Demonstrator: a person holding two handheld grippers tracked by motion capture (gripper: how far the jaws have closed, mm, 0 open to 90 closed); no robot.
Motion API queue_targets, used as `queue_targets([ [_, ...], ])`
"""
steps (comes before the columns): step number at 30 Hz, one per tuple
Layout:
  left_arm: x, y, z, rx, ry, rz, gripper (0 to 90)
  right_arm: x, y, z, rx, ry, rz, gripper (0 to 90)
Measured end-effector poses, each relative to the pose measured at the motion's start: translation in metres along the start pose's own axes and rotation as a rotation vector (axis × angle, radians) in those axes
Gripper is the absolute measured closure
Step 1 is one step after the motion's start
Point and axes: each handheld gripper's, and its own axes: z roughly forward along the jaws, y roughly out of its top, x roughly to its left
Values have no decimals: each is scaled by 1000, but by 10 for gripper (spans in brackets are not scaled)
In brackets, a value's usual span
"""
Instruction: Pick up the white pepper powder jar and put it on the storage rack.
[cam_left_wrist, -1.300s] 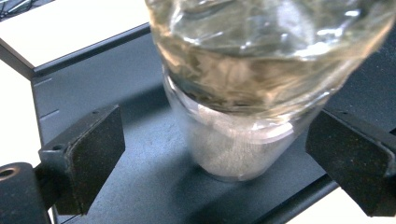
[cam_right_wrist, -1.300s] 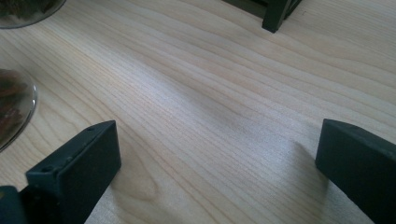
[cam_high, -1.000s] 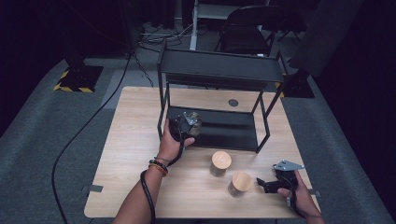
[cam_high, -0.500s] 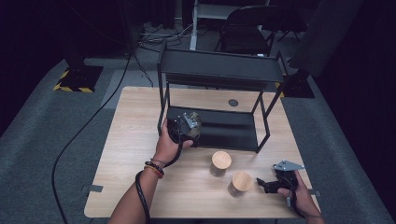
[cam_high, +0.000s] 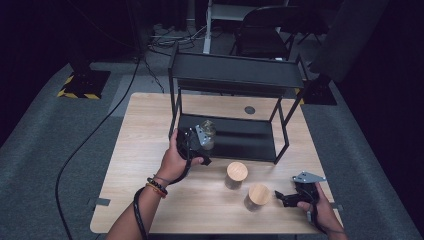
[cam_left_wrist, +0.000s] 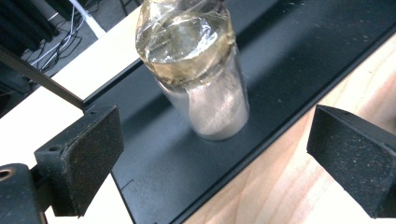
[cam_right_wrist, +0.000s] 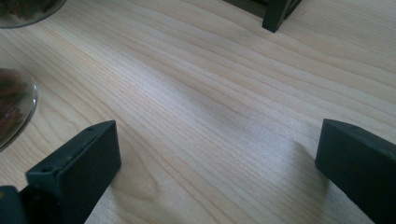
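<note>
- A person stands at the near edge of a light wooden table (cam_high: 150, 145), both forearms reaching in from below, a two-jaw gripper in each hand.
- The left forearm angles up and to the right across the table, wrist with beaded bracelets, the hand (cam_high: 176, 161) wrapped around the gripper's body from behind.
- The left gripper (cam_high: 200, 137) points at the near left corner of a black metal shelf rack (cam_high: 235, 75), at the level of its lower tray (cam_left_wrist: 299, 56).
- Its jaws are spread wide, with nothing pressed between the pads (cam_left_wrist: 91, 154).
- A clear glass jar (cam_left_wrist: 198, 65), its mouth covered with crinkled plastic film, stands upright on the lower tray near the tray's front edge, just ahead of the open jaws and apart from both pads.
- The right hand (cam_high: 320, 207) rests low at the table's near right corner, holding the right gripper (cam_high: 280, 197) level and pointing left.
- The right gripper's jaws are spread apart over bare wood, gripping nothing.
- Two jars with wooden lids stand on the table in front of the rack: one (cam_high: 236, 174) nearer the tray, the other (cam_high: 258, 196) just beside the right gripper's tips.
</note>
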Motion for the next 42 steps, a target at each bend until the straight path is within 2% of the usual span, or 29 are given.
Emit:
queue_targets([
  [4, 0, -7, -6, 3, 11, 25, 31, 0, 0, 0, 0, 0, 0, 0],
  [8, 1, -15, -11, 11, 23, 36, 31, 0, 0, 0, 0, 0, 0, 0],
  [11, 1, -21, -16, 11, 18, 29, 31, 0, 0, 0, 0, 0, 0, 0],
  [18, -1, -36, -28, 9, 35, 49, 31, 0, 0, 0, 0, 0, 0, 0],
  [22, -1, -44, -32, 7, 38, 43, 31, 0, 0, 0, 0, 0, 0, 0],
  [30, -2, -64, -34, 36, 49, 43, 31, 0, 0, 0, 0, 0, 0, 0],
  [38, -2, -84, -38, 50, 41, 21, 31, 0, 0, 0, 0, 1, 0, 0],
  [42, -2, -96, -36, 74, 36, 15, 31, 0, 0, 0, 0, 1, 0, 0],
])
